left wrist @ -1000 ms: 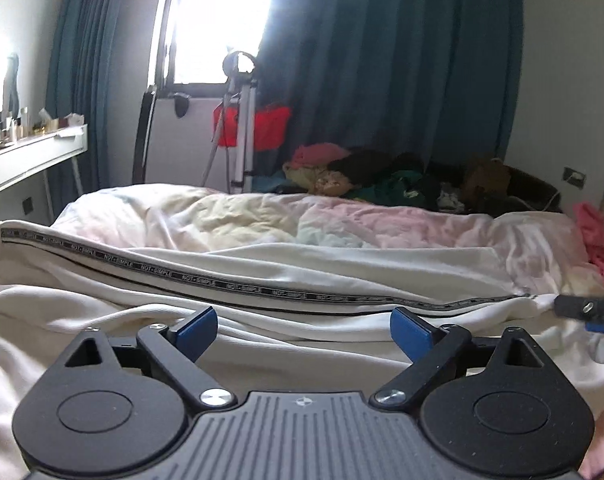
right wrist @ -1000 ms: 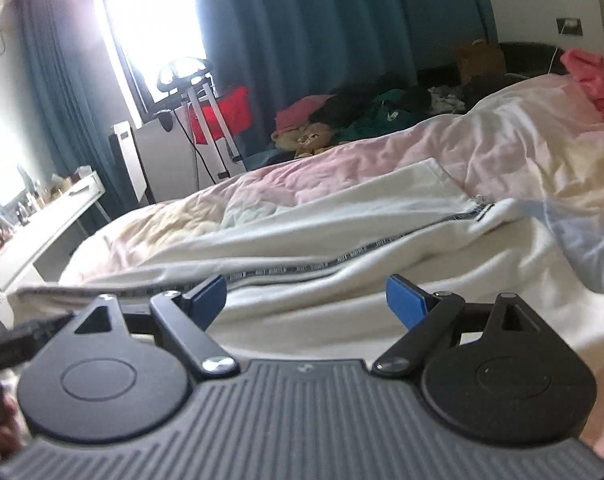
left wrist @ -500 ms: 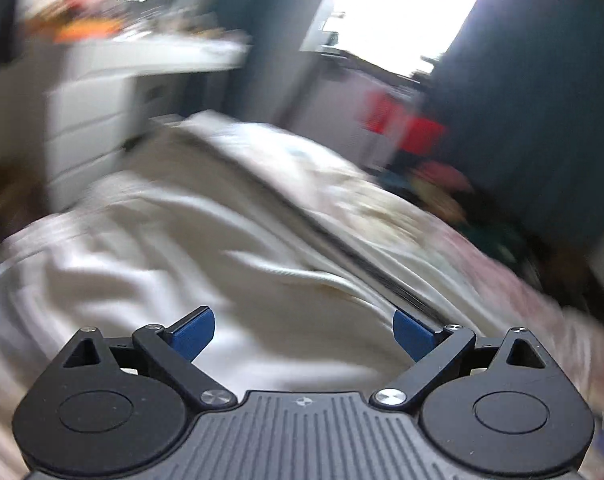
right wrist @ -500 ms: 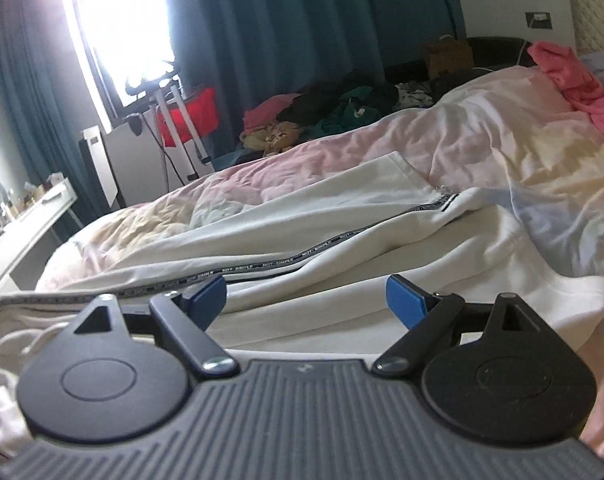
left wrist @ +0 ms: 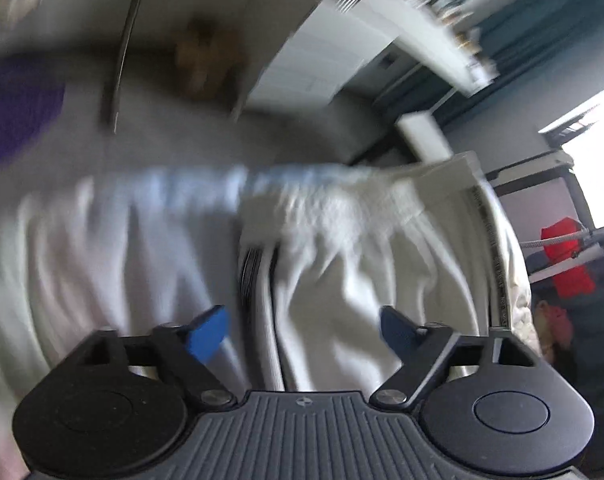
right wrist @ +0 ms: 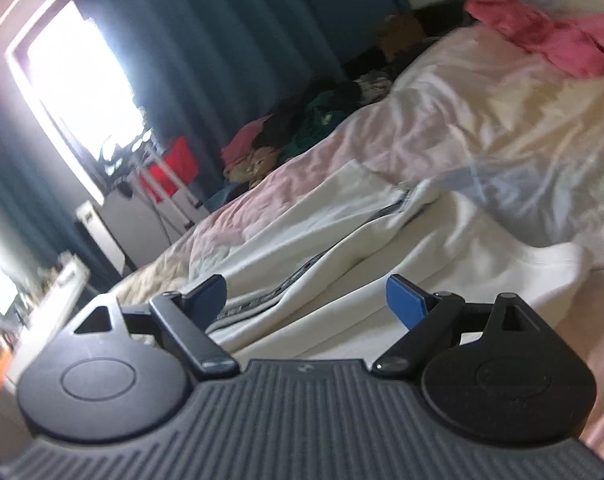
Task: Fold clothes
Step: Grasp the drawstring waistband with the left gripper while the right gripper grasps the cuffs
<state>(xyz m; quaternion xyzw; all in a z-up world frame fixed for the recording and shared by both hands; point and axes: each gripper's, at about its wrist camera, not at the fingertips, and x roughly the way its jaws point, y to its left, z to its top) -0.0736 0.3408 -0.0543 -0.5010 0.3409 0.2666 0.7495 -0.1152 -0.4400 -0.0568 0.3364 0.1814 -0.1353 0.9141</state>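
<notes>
Spread across the near part of the pastel quilt [right wrist: 481,120]: white trousers [right wrist: 341,240] with a dark side stripe, both the left gripper [left wrist: 303,330] and right gripper [right wrist: 305,294] poised just above them, released, jaws wide, clasping nothing.

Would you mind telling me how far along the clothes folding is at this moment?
Nothing looks folded: the white garment lies spread and rumpled on the bed. In hand: nothing, since the left gripper and right gripper hover open over it. Gripping and all folds remain.
</notes>
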